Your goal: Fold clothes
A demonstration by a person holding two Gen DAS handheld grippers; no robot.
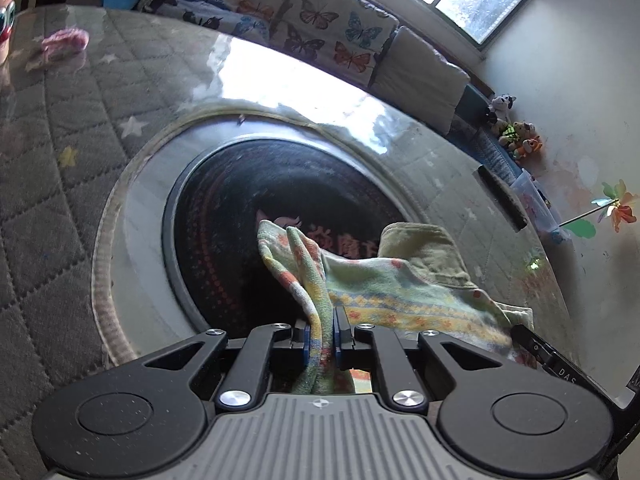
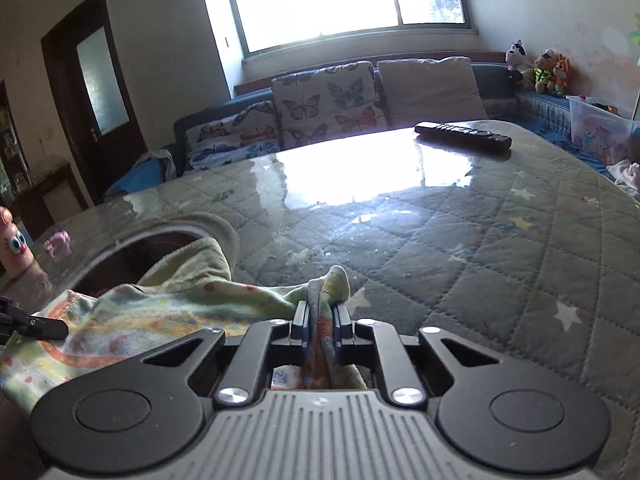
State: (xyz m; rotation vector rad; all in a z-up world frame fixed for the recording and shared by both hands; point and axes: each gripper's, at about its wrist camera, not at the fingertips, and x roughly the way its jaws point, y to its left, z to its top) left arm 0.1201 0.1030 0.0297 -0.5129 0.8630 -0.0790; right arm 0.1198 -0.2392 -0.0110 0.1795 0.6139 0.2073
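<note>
Left wrist view: the left gripper (image 1: 322,334) has its jaws drawn narrow, pinching a bunched edge of a small patterned garment (image 1: 396,292), pastel green and yellow with orange dots. The cloth rises in a ridge from the jaws and spreads away to the right, a plain green part (image 1: 420,248) lying beyond it. It rests on a glass-topped table (image 1: 60,168) over grey quilted fabric with stars, partly covering a dark round inset (image 1: 224,216) in the table's middle. The tip of the other tool (image 1: 536,346) shows at the garment's right edge. A pink scrap (image 1: 66,42) lies near the far left corner.

Right wrist view: the right gripper (image 2: 321,322) is likewise closed narrow on a gathered edge of the same garment (image 2: 132,312), which trails left toward the round inset (image 2: 132,246). A remote control (image 2: 464,135) lies by the far right edge, well apart. A pink googly-eyed toy (image 2: 14,244) stands at the left edge.

Judgement: both tools hold the garment at two points, which fits the middle of a fold, either spreading it flat or carrying one side over. The next move likely calls for both grips to travel together, keeping the cloth taut.
</note>
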